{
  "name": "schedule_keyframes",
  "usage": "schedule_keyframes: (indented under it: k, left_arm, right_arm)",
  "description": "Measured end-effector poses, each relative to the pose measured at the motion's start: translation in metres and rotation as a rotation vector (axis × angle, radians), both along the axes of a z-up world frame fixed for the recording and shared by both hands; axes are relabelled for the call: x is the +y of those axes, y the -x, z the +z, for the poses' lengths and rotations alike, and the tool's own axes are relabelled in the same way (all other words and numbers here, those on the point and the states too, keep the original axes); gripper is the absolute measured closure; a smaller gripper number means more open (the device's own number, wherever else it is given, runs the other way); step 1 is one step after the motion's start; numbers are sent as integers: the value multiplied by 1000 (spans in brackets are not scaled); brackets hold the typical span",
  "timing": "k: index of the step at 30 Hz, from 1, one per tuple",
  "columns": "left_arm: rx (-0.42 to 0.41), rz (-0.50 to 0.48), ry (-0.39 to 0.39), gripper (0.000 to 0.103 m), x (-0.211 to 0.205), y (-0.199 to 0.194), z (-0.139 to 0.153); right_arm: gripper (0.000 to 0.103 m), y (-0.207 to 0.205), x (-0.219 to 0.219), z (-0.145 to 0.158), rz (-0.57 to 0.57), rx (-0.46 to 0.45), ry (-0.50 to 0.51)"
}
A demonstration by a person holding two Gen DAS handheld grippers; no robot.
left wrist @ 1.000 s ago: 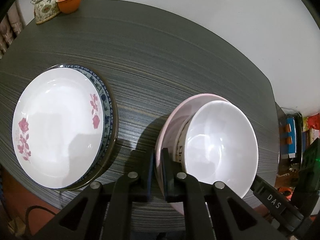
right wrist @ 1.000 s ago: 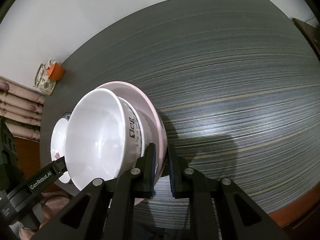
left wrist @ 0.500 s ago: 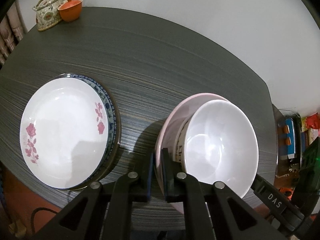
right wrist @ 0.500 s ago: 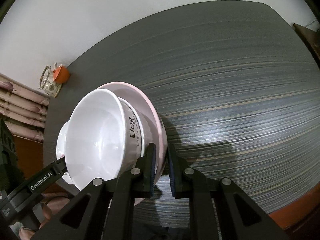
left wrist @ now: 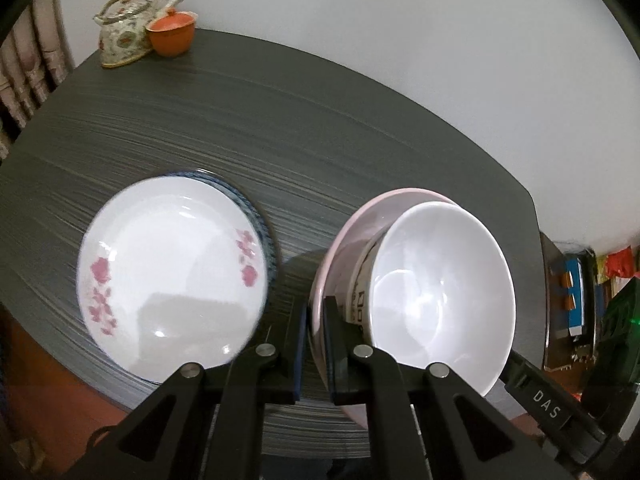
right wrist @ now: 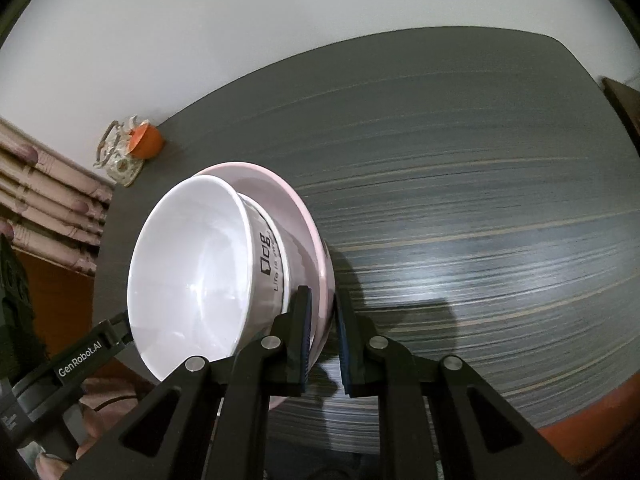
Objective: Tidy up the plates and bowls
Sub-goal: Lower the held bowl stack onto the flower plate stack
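Both grippers hold a pink plate (left wrist: 352, 232) (right wrist: 308, 220) above the dark table, each on an opposite rim. A white bowl (left wrist: 444, 300) (right wrist: 192, 272) with black lettering sits in the plate. My left gripper (left wrist: 316, 320) is shut on the plate's near rim, and my right gripper (right wrist: 322, 312) is shut on the other rim. To the left on the table lies a white plate with pink flowers (left wrist: 172, 272), stacked on a blue-patterned plate (left wrist: 258, 216).
A floral teapot (left wrist: 124, 28) (right wrist: 118, 156) and an orange cup (left wrist: 172, 34) (right wrist: 146, 142) stand at the table's far corner by the white wall. The dark striped table (right wrist: 480, 200) stretches wide to the right. Clutter lies beyond the table's right edge (left wrist: 576, 300).
The pink plate with the bowl has risen and drawn back from the table. The flowered plate stack and the teapot now sit lower and nearer the middle of the left wrist view.
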State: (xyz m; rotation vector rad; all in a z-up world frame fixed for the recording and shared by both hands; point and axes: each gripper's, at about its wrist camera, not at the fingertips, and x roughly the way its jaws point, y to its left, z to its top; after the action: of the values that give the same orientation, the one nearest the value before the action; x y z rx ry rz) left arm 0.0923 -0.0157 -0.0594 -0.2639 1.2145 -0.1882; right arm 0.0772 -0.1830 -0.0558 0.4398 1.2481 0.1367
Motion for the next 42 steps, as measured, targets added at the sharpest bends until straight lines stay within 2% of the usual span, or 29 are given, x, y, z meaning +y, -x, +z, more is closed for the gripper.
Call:
schedule_keyframes:
  k: [9, 19, 24, 36, 42]
  left_arm:
    - [-32, 84, -14, 97, 52, 0, 17]
    - [-35, 162, -48, 97, 103, -1, 19]
    - [-19, 193, -49, 97, 130, 4, 12]
    - [14, 221, -47, 97, 151, 4, -5]
    - [32, 224, -44, 97, 166, -19, -20]
  right_arm:
    - [89, -14, 47, 14, 86, -28, -14]
    - [89, -24, 100, 10, 175, -12, -22]
    - [89, -24, 126, 5, 209, 3, -20]
    - [89, -21, 146, -6, 230, 10, -2]
    - [89, -22, 151, -10, 230, 18, 9]
